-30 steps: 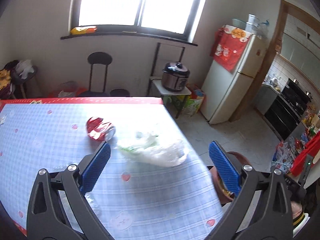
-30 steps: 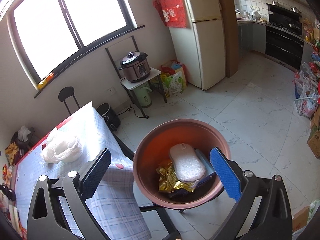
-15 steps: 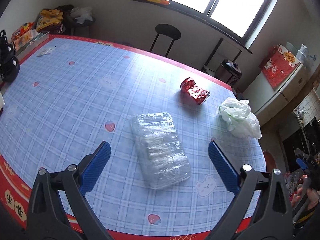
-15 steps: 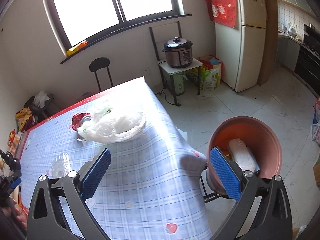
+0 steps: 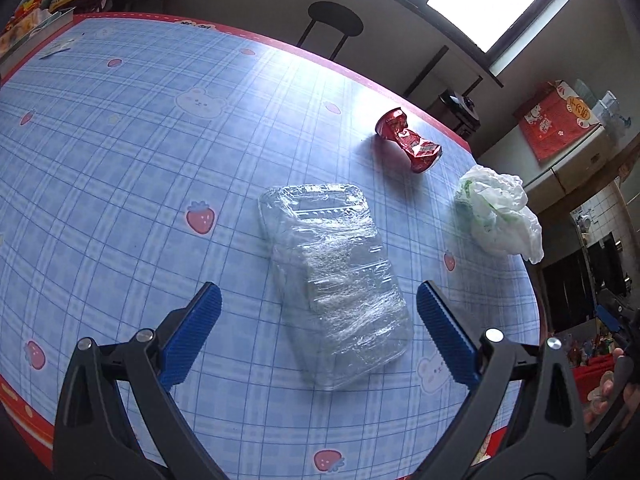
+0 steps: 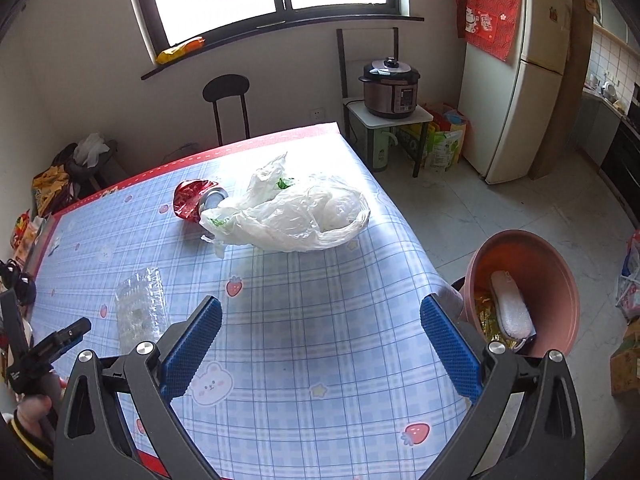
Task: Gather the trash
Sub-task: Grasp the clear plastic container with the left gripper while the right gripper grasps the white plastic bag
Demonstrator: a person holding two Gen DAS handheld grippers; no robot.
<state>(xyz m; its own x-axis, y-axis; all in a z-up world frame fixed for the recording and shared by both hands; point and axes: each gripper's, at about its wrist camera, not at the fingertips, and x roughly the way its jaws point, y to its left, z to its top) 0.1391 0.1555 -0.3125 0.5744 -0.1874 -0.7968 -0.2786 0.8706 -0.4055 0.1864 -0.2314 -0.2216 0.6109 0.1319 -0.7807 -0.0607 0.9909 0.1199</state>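
A clear plastic clamshell box [image 5: 334, 276] lies on the blue checked tablecloth [image 5: 120, 184], straight ahead of my open left gripper [image 5: 318, 316], which hangs above its near end with nothing held. Beyond it lie a crushed red can [image 5: 410, 140] and a crumpled white plastic bag [image 5: 498, 212]. In the right wrist view the bag [image 6: 292, 216], the can [image 6: 192, 200] and the box [image 6: 140, 308] rest on the table. My right gripper [image 6: 320, 328] is open and empty above the table's near part. A brown bin [image 6: 532, 280] with trash inside stands off the table's right edge.
A black stool [image 6: 228, 100] stands behind the table under the window. A pressure cooker [image 6: 390, 86] on a small stand and a fridge [image 6: 516, 72] are at the right. Snack bags are piled at the far left [image 6: 48, 188]. Tiled floor lies around the bin.
My left gripper swung from the bag and can to face the clear box and came closer to it. My right gripper turned away from the bin toward the table.
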